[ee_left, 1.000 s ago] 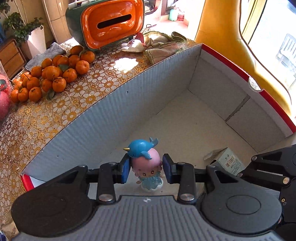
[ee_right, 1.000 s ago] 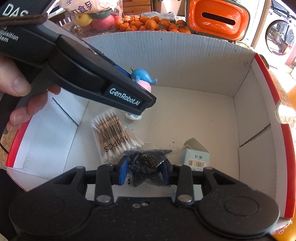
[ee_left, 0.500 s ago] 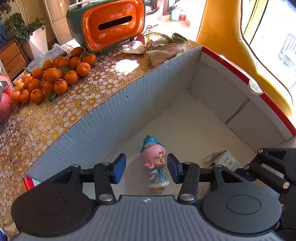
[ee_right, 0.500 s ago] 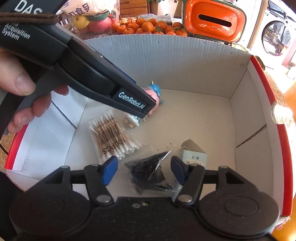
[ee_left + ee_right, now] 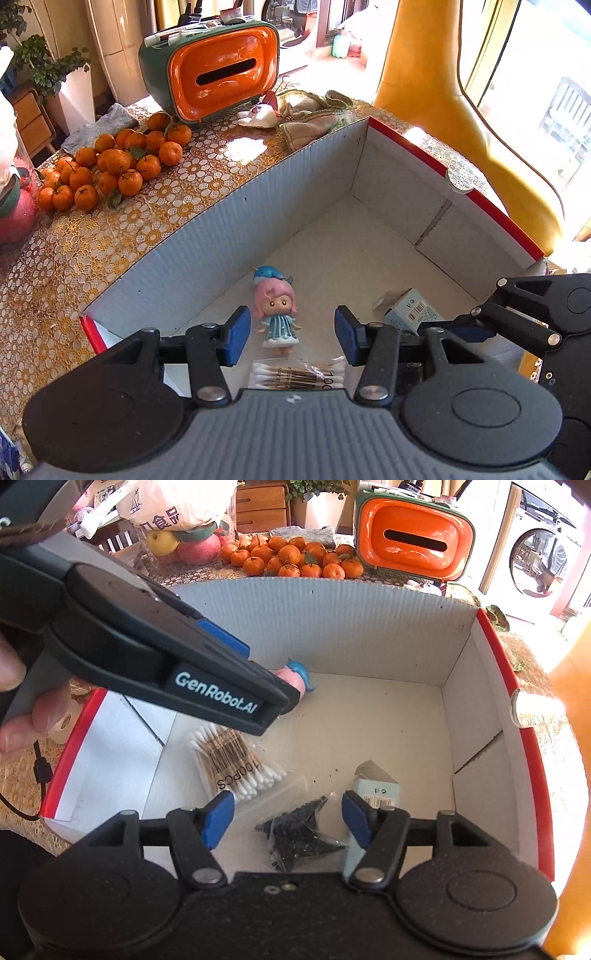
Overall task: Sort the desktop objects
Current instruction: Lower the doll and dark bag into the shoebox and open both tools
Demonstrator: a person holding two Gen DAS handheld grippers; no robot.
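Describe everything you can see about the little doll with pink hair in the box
The doll is a small glossy figurine, plastic by the look of it, with pink hair, a blue whale-shaped hat, big dark eyes and a pale blue striped dress over a white base. It lies on its back on the floor of the cardboard box, face up, close to the long corrugated wall. The open left gripper is above it, not gripping it. Beyond its feet lies the pack of cotton swabs; whether they touch is unclear.

The left gripper body carries white lettering "GenRobot.AI". The cotton swab pack is marked "100PCS" beside a barcode. The white plastic bag shows the characters "食品"; its remaining print is illegible.
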